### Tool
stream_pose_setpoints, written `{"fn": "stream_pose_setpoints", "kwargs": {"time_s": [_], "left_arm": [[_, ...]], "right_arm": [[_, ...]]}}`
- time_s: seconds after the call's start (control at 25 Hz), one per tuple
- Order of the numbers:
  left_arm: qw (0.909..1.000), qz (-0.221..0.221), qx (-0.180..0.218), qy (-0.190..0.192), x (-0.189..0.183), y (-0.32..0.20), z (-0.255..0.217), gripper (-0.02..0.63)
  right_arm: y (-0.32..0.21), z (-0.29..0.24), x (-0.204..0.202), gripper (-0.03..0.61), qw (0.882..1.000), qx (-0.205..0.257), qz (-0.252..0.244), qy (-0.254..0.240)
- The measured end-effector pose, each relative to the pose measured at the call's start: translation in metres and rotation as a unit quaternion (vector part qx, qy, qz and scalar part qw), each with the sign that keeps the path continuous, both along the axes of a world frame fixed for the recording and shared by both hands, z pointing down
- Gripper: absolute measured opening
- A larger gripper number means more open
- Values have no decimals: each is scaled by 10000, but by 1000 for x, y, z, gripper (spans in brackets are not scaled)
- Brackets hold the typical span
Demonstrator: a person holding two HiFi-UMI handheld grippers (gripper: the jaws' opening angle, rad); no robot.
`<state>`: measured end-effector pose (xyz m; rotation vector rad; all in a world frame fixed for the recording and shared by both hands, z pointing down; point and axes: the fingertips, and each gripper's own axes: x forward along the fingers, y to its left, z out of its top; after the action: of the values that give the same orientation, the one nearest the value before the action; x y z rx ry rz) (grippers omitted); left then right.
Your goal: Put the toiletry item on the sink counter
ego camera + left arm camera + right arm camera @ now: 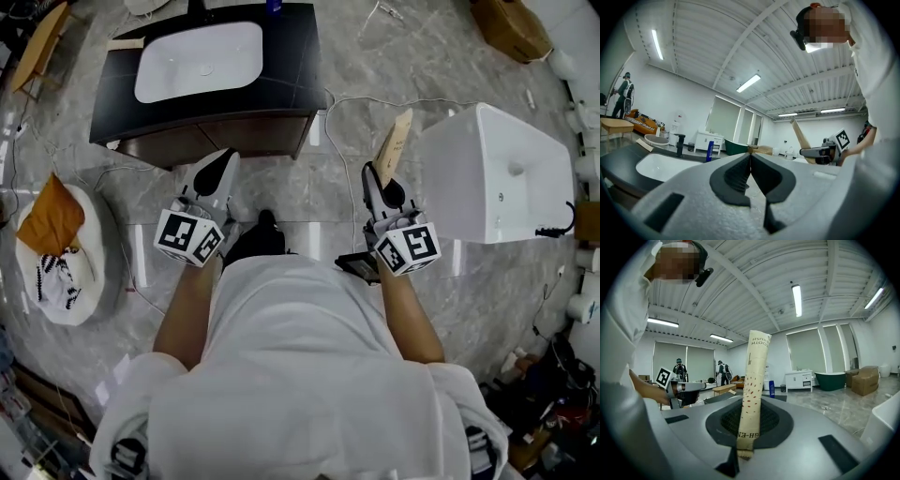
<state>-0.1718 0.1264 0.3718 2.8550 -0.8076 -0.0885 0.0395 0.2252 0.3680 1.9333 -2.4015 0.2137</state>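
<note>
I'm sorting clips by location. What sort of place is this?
Probably a bathroom-fittings showroom or mock-up studio, not a home: a dark sink counter stands free on the marble floor, a white fixture sits nearby, and a green bathtub stands farther off.

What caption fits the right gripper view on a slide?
Right claw shut on the lower end of a kraft toothbrush box; white vanity and green bathtub behind.
</note>
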Motion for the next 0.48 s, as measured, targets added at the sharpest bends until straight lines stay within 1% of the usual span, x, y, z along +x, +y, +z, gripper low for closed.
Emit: {"fn": "stream_pose_setpoints", "kwargs": {"time_s": [0.08, 0.24, 0.4, 0.48], "left_arm": [[9999, 74, -40, 99, 4, -19, -4, 15], [9991, 308, -237, 166, 13, -48, 1, 15], [9982, 485, -266, 246, 23, -68, 6, 15], [9978, 539, -285, 249, 28, -79, 10, 15]], "right_arm": [[-23, -10, 0, 18, 10000, 8, -32, 47], [-60, -23, -4, 18, 10000, 5, 27, 54], [-87, -24, -6, 18, 9997, -70, -10, 224], [-99, -23, -2, 18, 9997, -90, 46, 226]]}}
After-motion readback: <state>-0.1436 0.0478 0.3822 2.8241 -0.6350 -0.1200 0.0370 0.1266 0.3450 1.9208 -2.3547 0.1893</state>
